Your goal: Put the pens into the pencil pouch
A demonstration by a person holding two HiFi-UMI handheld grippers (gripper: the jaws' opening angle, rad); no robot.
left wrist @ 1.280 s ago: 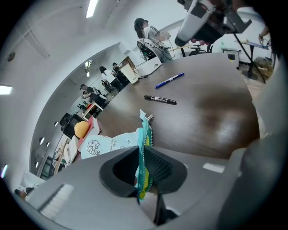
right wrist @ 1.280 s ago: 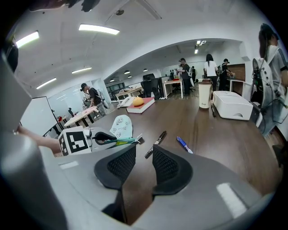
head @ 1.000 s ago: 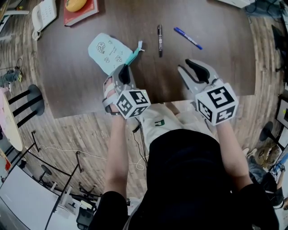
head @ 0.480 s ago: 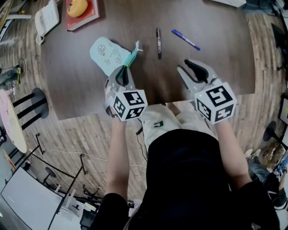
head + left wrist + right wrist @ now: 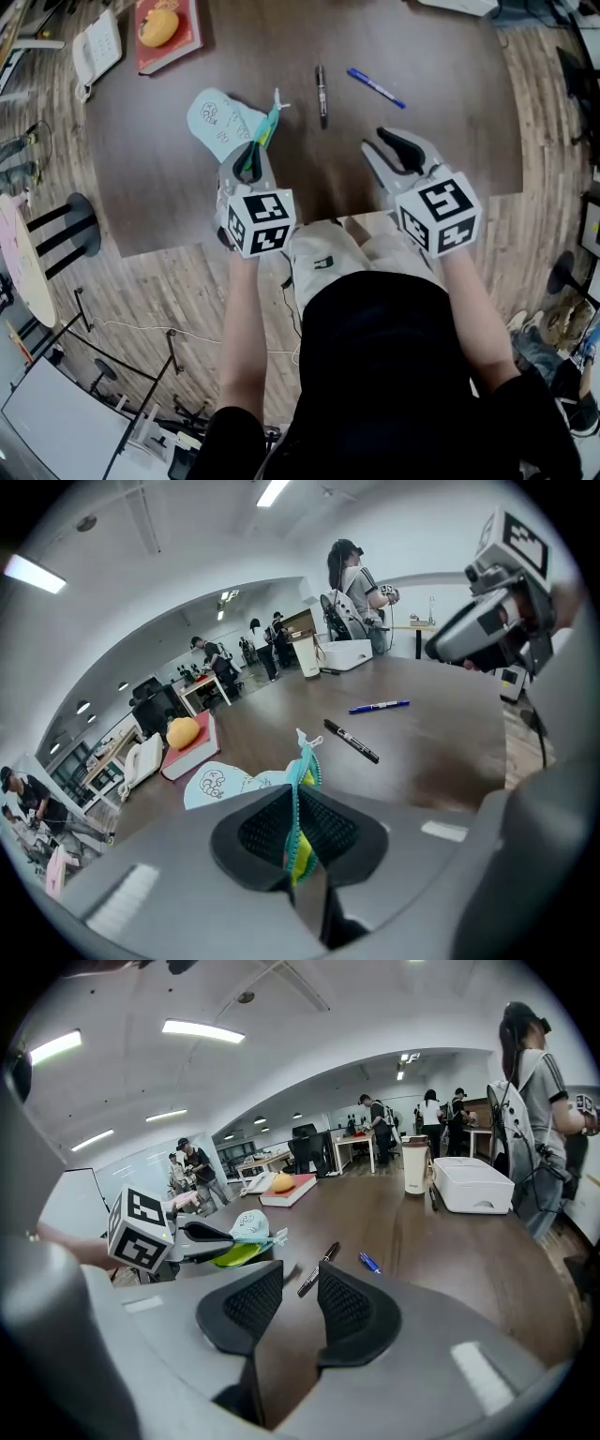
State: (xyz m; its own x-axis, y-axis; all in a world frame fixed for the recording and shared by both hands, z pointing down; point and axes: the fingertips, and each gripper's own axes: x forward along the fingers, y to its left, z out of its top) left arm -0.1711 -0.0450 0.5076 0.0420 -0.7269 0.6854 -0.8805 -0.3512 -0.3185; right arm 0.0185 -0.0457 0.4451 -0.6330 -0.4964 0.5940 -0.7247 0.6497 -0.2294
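Note:
A pale blue pencil pouch [image 5: 223,123] with cartoon print lies on the dark table, its teal zipper edge lifted. My left gripper [image 5: 251,161] is shut on that zipper edge [image 5: 300,803], and the yellow-green lining shows between the pads. A black pen [image 5: 321,90] and a blue pen [image 5: 375,87] lie further out on the table; the left gripper view also shows the black pen [image 5: 352,741] and the blue pen [image 5: 379,706]. My right gripper [image 5: 391,150] hovers open near the table's front edge with nothing between its pads [image 5: 349,1309].
A red book [image 5: 167,36] with a yellow fruit [image 5: 156,24] on it and a white telephone [image 5: 97,48] sit at the table's far left. A white box [image 5: 472,1183] and a cup [image 5: 416,1177] stand farther along the table. People stand in the background room.
My left gripper has risen with the pouch's zipper edge in it and rolled a little, so the pouch mouth stands higher. The right gripper has stayed put.

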